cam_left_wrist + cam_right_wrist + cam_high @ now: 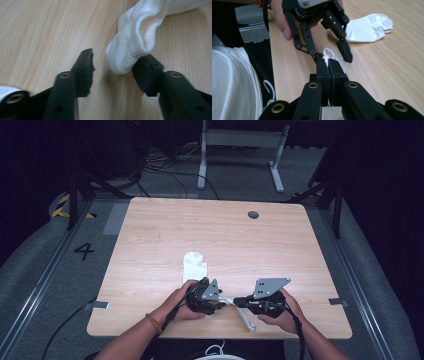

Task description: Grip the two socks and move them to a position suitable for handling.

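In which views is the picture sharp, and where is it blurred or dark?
High view: table brightly lit, surroundings almost black. Left gripper view: the jaws are soft and smeared, white sock sharper, faint shadow beneath it. Right gripper view: near jaws soft, far sock slightly overexposed.

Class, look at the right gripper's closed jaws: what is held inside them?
The right gripper is shut on a white sock. Its open cuff rises between the jaws, near the left gripper. The pinched part is hidden. A second sock lies flat on the table beyond.
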Demonstrator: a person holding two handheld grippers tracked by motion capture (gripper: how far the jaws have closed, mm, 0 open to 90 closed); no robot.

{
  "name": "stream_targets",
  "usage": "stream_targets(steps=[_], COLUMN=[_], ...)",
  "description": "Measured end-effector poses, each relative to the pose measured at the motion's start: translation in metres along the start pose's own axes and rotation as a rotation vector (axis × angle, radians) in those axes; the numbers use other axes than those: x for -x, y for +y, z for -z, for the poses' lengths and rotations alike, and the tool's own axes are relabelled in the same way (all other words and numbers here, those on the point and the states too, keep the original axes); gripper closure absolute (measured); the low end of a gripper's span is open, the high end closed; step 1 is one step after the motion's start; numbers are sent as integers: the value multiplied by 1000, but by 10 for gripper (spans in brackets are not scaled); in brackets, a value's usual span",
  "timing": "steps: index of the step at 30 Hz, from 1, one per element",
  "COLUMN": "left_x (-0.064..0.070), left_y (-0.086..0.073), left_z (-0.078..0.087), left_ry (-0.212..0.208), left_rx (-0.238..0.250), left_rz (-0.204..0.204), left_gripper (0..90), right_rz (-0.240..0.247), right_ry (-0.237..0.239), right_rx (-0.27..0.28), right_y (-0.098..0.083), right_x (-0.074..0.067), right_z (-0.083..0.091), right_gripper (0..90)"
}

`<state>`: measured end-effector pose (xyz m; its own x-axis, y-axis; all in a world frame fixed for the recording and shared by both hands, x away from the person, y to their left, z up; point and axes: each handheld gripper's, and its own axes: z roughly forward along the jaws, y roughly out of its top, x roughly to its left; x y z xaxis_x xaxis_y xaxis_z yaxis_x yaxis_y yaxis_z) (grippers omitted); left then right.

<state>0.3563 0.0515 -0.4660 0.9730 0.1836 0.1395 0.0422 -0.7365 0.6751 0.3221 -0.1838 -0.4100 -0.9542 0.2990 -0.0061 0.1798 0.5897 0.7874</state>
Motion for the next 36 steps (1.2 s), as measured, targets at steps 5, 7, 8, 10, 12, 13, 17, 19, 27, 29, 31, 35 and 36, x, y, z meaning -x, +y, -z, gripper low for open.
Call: stream_targets(steps=[5,7,8,10,12,13,17,19,27,29,31,35,36], left_x=[-3,-6,-6,-8,-9,-10,-18,-23,-40,-43,-45,-48,-49], left_y=[0,-1,-1,0,0,1,5,8,8,8,8,8,8], left_z=[4,7,7,9,10,10,7,4,-8,-10,-12,-16,-17], left_ry=[-27,-24,-23,-16,-14,-10,13,22,77,87,96,108,112], left_rx=[29,35,31,36,35,28,21,5,-62,-73,-81,-107,-114], left_rz=[4,8,19,21,35,41,59,68,108,110,105,105,102], left_gripper=[822,834,835,835,832,827,808,809,805,803,805,813,816], right_rz=[-32,-43,-49,-50,-58,-60,-69,-73,-117,-98,-66,-38,-34], right_ry=[-11,-22,-38,-59,-79,-86,-133,-153,-195,-159,-131,-71,-71], right_rx=[15,20,19,16,8,4,-27,-46,-86,-82,-105,-152,-167], right_y=[-4,-6,-7,-9,-12,-12,-17,-21,-40,-41,-42,-54,-56], right_x=[7,10,13,17,22,24,37,44,60,55,46,29,28], right_z=[3,4,5,5,5,5,0,-3,-3,1,3,3,1], right_gripper=[886,886,886,886,886,886,887,891,850,847,844,833,833])
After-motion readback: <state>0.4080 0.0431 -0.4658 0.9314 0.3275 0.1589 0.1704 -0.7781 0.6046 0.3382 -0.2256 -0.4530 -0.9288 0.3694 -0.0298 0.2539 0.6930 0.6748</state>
